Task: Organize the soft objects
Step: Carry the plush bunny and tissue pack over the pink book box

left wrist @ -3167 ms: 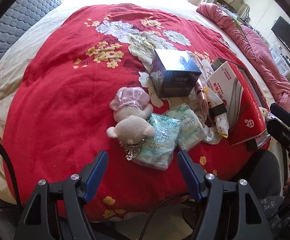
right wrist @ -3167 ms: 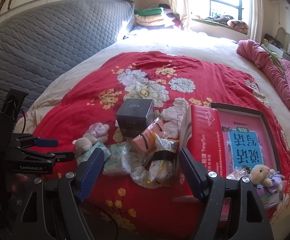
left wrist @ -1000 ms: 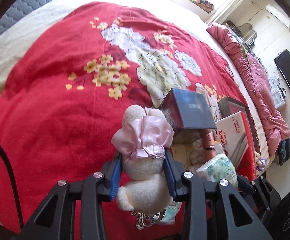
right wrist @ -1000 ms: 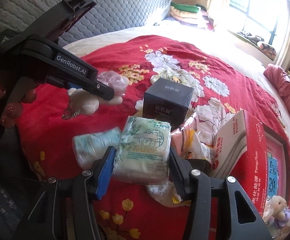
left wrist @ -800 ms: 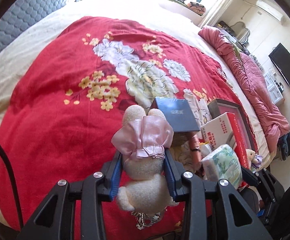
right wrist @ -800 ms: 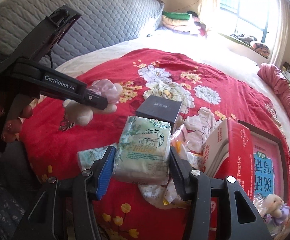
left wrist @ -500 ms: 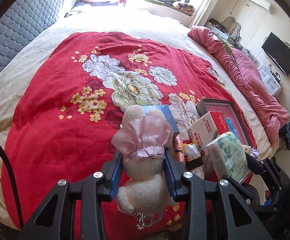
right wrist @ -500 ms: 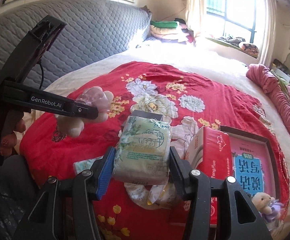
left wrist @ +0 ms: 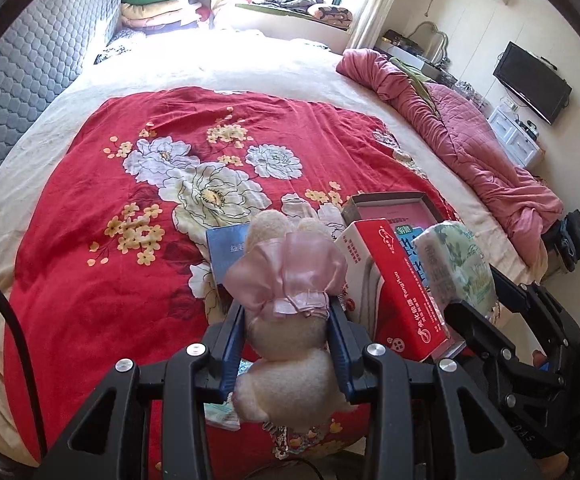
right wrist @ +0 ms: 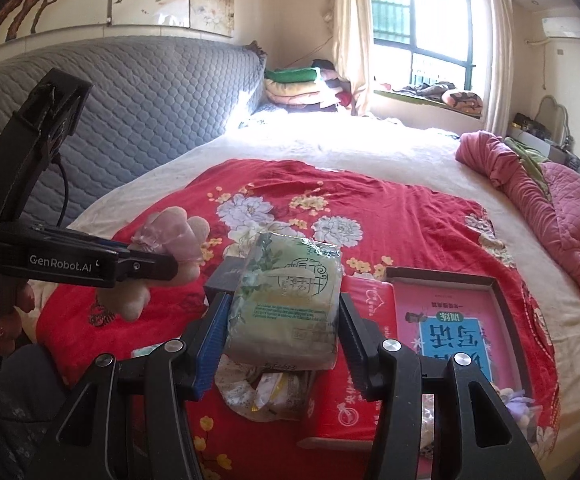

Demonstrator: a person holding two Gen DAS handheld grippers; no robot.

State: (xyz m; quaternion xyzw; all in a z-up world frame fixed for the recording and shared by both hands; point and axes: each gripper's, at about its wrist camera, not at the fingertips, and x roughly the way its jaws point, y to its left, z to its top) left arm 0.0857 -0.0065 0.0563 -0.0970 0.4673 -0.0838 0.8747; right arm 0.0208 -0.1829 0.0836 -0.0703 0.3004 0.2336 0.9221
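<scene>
Hand-held gripper [left wrist: 285, 340] above red floral bedspread [left wrist: 109, 280]

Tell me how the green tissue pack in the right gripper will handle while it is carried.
The green tissue pack probably squashes easily: the right gripper pinches its sides and the wrapper bulges. Its glossy plastic film may be slippery. It looks light for its bulk, held clear of the red blanket by a side grip alone.

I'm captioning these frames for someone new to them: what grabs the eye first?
First, the cream plush toy in a pink satin dress, clamped between the left gripper jaws above the red floral blanket. Next, the green-printed tissue pack, pinched in the right gripper. Below them, a red tissue box lies on the blanket.
</scene>
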